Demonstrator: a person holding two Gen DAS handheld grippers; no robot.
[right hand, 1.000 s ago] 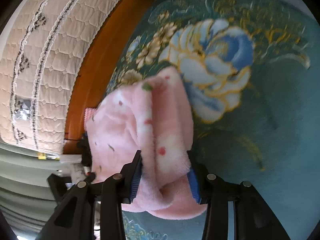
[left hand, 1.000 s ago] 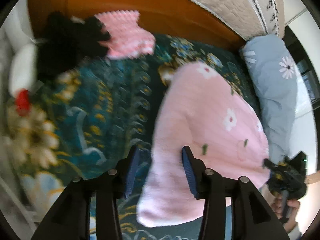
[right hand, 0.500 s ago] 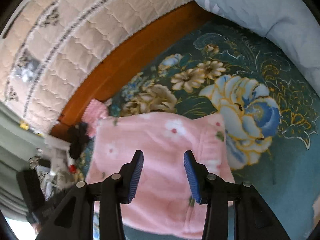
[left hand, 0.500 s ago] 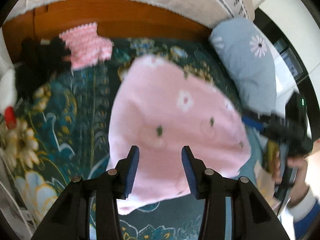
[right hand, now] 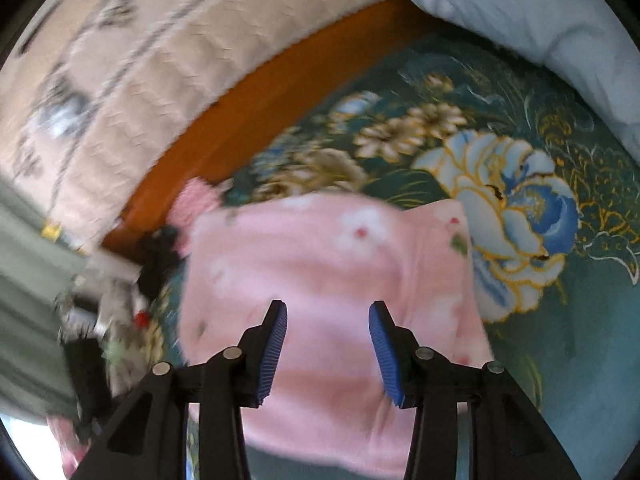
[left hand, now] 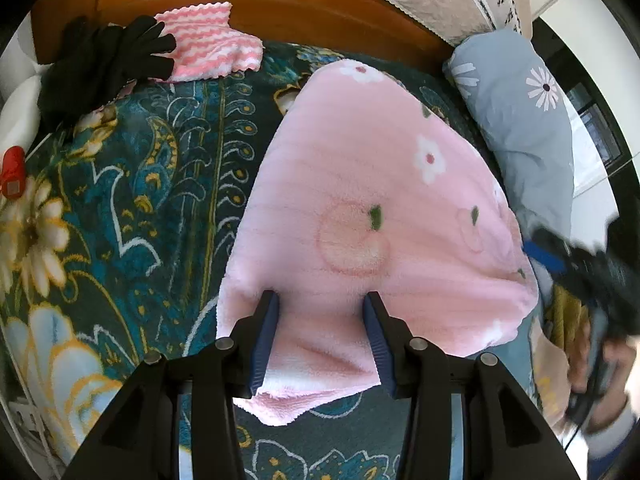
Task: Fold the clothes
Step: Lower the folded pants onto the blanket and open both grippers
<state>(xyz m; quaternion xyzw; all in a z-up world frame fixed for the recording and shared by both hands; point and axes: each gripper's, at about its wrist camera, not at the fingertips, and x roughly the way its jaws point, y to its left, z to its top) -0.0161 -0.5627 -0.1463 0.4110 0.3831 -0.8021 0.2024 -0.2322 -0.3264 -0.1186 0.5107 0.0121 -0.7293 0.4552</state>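
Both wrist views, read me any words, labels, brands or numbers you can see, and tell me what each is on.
No readable text in either view.
The red object at the left edge carries a small pale patch, too small to read.
The pink garment and the blanket show only flower prints.

The right gripper (right hand: pixel 328 320) no longer pinches the bunched pink fleece garment (right hand: pixel 320 280); its jaws stand apart above it (a blurred view), and the garment now lies spread flat on the bedspread (left hand: pixel 140 200).
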